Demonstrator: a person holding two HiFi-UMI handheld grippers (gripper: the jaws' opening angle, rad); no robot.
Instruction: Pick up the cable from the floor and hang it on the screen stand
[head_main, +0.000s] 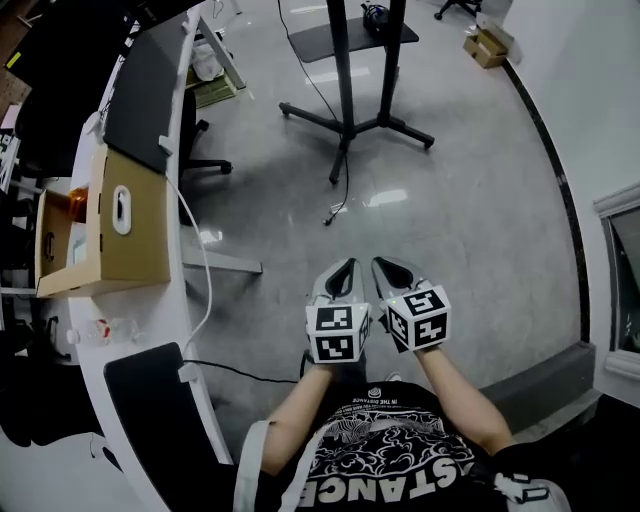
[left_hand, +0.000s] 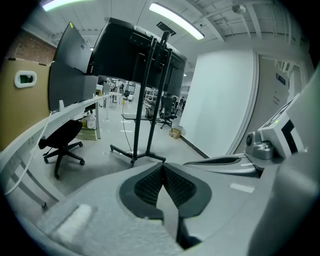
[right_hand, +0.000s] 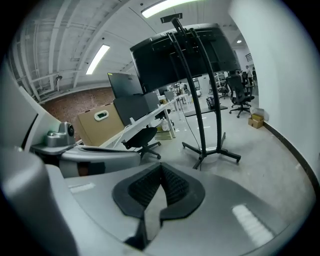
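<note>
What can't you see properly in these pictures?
Head view: the top edge cuts off the upper part of the screen stand.
Head view: the end of the cable on the floor is too small to make out.
Left gripper view: the left gripper covers the floor where the cable ends.

An open-plan office or lab — a long white bench (head_main: 140, 305) carries monitors (head_main: 145, 90) and a cardboard box (head_main: 135, 240), swivel chairs (left_hand: 62, 137) stand on polished grey floor (head_main: 450, 200), a big screen (right_hand: 185, 55) sits on a stand (head_main: 345, 120) — strip lights (left_hand: 175, 20) run overhead.
</note>
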